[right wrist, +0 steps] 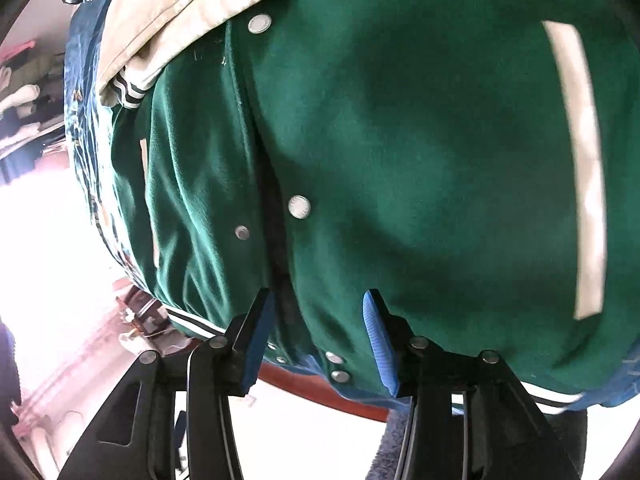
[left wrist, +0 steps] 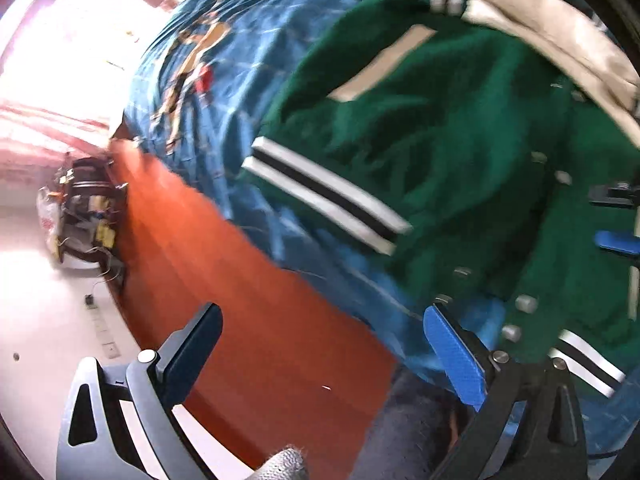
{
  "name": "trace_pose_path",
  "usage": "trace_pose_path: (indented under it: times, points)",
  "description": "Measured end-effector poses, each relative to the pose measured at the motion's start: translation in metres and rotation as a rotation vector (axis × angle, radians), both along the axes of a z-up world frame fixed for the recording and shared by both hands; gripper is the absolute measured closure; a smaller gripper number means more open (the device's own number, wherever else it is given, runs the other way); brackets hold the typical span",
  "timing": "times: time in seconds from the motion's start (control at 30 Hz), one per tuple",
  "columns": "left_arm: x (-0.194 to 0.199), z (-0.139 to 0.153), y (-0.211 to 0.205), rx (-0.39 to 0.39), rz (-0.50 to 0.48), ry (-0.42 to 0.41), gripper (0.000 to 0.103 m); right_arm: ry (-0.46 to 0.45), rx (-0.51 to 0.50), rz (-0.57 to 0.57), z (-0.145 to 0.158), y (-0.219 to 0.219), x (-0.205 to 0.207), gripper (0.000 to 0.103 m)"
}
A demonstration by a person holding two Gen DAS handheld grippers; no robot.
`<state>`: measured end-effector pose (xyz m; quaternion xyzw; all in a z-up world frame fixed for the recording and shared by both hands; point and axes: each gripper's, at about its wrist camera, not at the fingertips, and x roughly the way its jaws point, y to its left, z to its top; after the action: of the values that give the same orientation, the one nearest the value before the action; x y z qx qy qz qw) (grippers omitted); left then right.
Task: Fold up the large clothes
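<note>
both tongs, left and right, gape empty over the green jacket, spread unfolded just ahead, folding barely begun.

R tongs apart, empty, over green jacket w/ silver snaps.

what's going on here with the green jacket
A person is working on a green jacket with a gripper in each hand. It lies spread on a blue bedcover, a beige garment over its far end. The left gripper is open and empty, off the jacket's striped hem. The right gripper hangs over the snap buttons near the hem, jaws apart, gripping nothing. No fold shows yet.
</note>
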<state>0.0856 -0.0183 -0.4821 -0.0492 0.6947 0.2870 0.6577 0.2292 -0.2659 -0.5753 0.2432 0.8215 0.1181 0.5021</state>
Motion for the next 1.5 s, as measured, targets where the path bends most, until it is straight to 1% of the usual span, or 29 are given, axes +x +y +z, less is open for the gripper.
trace_pose_path:
  times: [0.1,0.13,0.2,0.27,0.3,0.33,0.37,0.4,0.43,0.5,0.6,0.67,0.7,0.73,0.77,0.8,0.87,0.93,0.97,1.0,1.03,1.1,1.13,1.2,1.27,1.3,1.33,1.37,1.5]
  points:
    - [0.0,-0.01,0.022,0.062,0.03,0.017,0.0,0.007,0.021,0.03,-0.009,0.021,0.0,0.054]
    - [0.003,-0.015,0.029,0.092,0.03,0.029,0.0,0.003,-0.003,0.065,-0.013,0.036,-0.002,0.054]
    - [0.005,-0.02,0.038,0.121,0.034,0.037,0.0,-0.032,-0.13,0.166,-0.019,0.051,-0.009,0.054]
    - [0.006,-0.024,0.044,0.124,0.053,0.037,0.0,-0.048,-0.194,0.217,-0.034,0.066,-0.013,0.054]
    - [0.006,-0.025,0.047,0.119,0.06,0.04,0.0,-0.08,-0.225,0.223,-0.037,0.072,-0.015,0.06]
    - [0.006,-0.025,0.049,0.117,0.064,0.037,0.0,-0.107,-0.256,0.237,-0.039,0.077,-0.016,0.071]
    - [0.006,-0.024,0.05,0.117,0.064,0.035,0.0,-0.125,-0.279,0.245,-0.039,0.08,-0.016,0.076]
    - [0.006,-0.024,0.052,0.114,0.063,0.032,0.0,-0.139,-0.282,0.223,-0.036,0.08,-0.016,0.089]
    - [0.005,-0.023,0.053,0.111,0.064,0.027,0.0,-0.137,-0.273,0.195,-0.034,0.079,-0.015,0.091]
    - [0.002,-0.021,0.054,0.097,0.07,0.023,0.0,-0.117,-0.204,0.086,-0.025,0.069,-0.015,0.092]
    - [0.0,-0.022,0.057,0.084,0.07,0.025,0.0,-0.106,-0.113,0.03,-0.008,0.066,-0.016,0.092]
    - [0.0,-0.026,0.058,0.077,0.066,0.032,0.0,-0.095,-0.095,0.039,-0.007,0.07,-0.016,0.091]
    - [0.0,-0.028,0.057,0.072,0.065,0.04,0.0,-0.088,-0.1,0.078,-0.012,0.074,-0.014,0.088]
    - [0.0,-0.03,0.057,0.066,0.066,0.047,0.0,-0.064,-0.096,0.103,-0.019,0.078,-0.013,0.085]
    - [0.0,-0.03,0.059,0.063,0.069,0.046,0.0,-0.014,-0.089,0.129,-0.028,0.076,-0.013,0.084]
    - [0.001,-0.028,0.059,0.063,0.069,0.042,0.0,0.005,-0.076,0.112,-0.028,0.071,-0.01,0.08]
    - [0.003,-0.023,0.06,0.075,0.064,0.029,0.0,-0.038,-0.032,0.066,-0.011,0.061,-0.004,0.071]
    - [0.007,-0.02,0.06,0.088,0.062,0.016,0.0,-0.093,0.05,0.013,0.008,0.053,0.0,0.056]
    - [0.009,-0.02,0.061,0.093,0.06,0.016,0.0,-0.104,0.081,0.016,0.012,0.056,0.001,0.056]
    - [0.012,-0.022,0.062,0.097,0.06,0.018,0.0,-0.114,0.101,0.021,0.009,0.06,0.001,0.056]
    - [0.014,-0.023,0.062,0.098,0.064,0.016,0.0,-0.108,0.08,0.045,0.0,0.065,0.002,0.056]
    - [0.022,-0.026,0.063,0.121,0.056,0.012,0.0,-0.039,0.013,0.079,-0.029,0.072,-0.004,0.056]
    - [0.026,-0.028,0.062,0.138,0.044,0.015,0.0,-0.018,0.011,0.063,-0.039,0.069,-0.006,0.056]
    - [0.034,-0.032,0.06,0.163,0.027,0.011,0.0,-0.018,0.028,0.02,-0.047,0.066,-0.005,0.054]
    - [0.04,-0.036,0.058,0.174,0.012,0.015,0.0,-0.042,0.072,-0.014,-0.041,0.059,-0.003,0.057]
    - [0.043,-0.038,0.057,0.178,0.006,0.013,0.0,-0.064,0.084,-0.016,-0.036,0.058,-0.002,0.067]
    - [0.045,-0.04,0.055,0.178,0.0,0.016,0.0,-0.094,0.099,-0.016,-0.03,0.051,-0.003,0.096]
    - [0.046,-0.041,0.054,0.178,-0.006,0.018,0.0,-0.106,0.129,-0.019,-0.027,0.047,-0.005,0.096]
    - [0.041,-0.038,0.049,0.168,-0.005,0.02,0.0,-0.127,0.131,-0.015,-0.017,0.038,-0.016,0.096]
